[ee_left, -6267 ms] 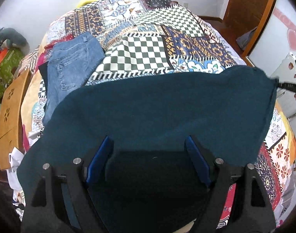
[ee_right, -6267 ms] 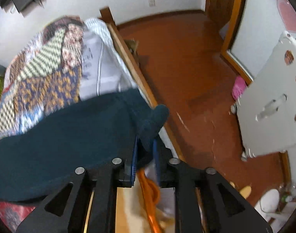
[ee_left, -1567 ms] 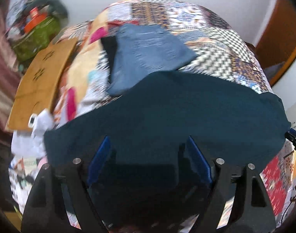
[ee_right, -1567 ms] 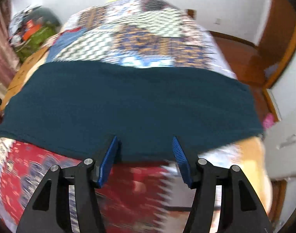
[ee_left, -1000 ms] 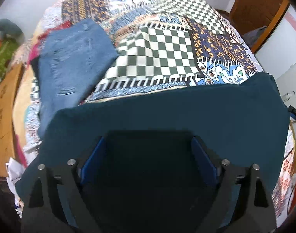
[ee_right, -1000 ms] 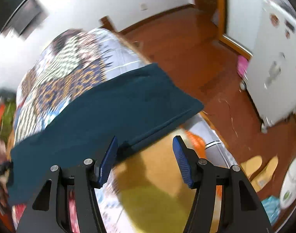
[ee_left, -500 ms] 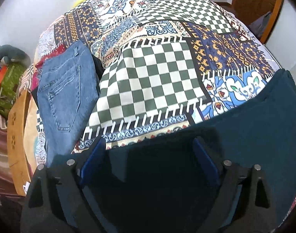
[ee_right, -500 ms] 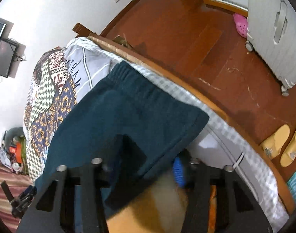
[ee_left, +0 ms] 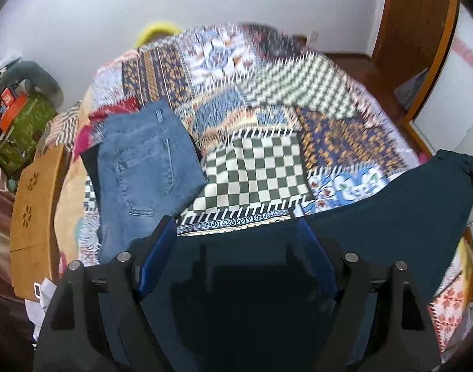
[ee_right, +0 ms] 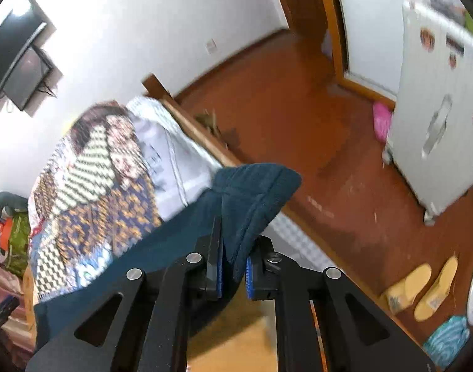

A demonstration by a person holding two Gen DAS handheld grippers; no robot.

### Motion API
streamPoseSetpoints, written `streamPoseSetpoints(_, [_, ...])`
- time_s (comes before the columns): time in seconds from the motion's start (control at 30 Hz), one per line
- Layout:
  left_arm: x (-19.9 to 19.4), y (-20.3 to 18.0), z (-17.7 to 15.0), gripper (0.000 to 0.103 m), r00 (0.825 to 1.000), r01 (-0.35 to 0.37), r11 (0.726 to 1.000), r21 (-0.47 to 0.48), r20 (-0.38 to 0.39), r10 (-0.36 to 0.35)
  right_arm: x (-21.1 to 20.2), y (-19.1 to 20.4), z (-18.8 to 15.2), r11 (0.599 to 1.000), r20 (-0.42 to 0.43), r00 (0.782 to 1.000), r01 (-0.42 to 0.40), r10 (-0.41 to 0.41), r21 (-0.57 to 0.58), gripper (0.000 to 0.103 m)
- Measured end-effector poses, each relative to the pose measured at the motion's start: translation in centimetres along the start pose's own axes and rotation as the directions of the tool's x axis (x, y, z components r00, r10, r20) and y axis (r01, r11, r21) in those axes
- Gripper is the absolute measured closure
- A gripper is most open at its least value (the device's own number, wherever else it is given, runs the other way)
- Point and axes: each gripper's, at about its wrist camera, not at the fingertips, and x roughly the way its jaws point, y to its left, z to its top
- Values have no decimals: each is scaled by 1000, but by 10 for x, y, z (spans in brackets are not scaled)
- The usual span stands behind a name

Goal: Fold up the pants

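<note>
Dark teal pants (ee_left: pixel 376 220) lie across the near edge of the patchwork bedspread (ee_left: pixel 261 167). My left gripper (ee_left: pixel 236 235) is open, its blue pads spread wide above the dark fabric, holding nothing. My right gripper (ee_right: pixel 233 263) is shut on the ribbed waistband corner of the teal pants (ee_right: pixel 252 192) and holds it lifted at the bed's right side. The rest of the pants trails down and left from it (ee_right: pixel 143 257).
Folded blue jeans (ee_left: pixel 143 167) lie on the bed's left side. A wooden board (ee_left: pixel 34 217) and a green bag (ee_left: pixel 19 124) sit left of the bed. Right of the bed is red-brown floor (ee_right: pixel 298 117), a white cabinet (ee_right: pixel 438 124) and yellow slippers (ee_right: pixel 422 288).
My right gripper closed on the pants' waistband corner and lifted it. The left gripper stayed open over the fabric as its view tilted up toward the wall.
</note>
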Motion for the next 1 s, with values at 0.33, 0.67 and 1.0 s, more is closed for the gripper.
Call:
streamPoseSetpoints(0.33, [-69, 12, -30, 22, 995, 32, 999, 9, 95, -33, -83, 72, 16, 985, 166, 981, -78, 104, -156, 94])
streamPoseSetpoints(0.67, [-107, 30, -74, 16, 986, 41, 999, 4, 161, -41, -134, 174, -24, 901, 158, 940, -226, 301, -369, 94])
streamPoseSetpoints(1.0, [-121, 76, -105, 13, 983, 72, 992, -100, 176, -53, -123, 275, -90, 754, -14, 909, -354, 416, -553, 94])
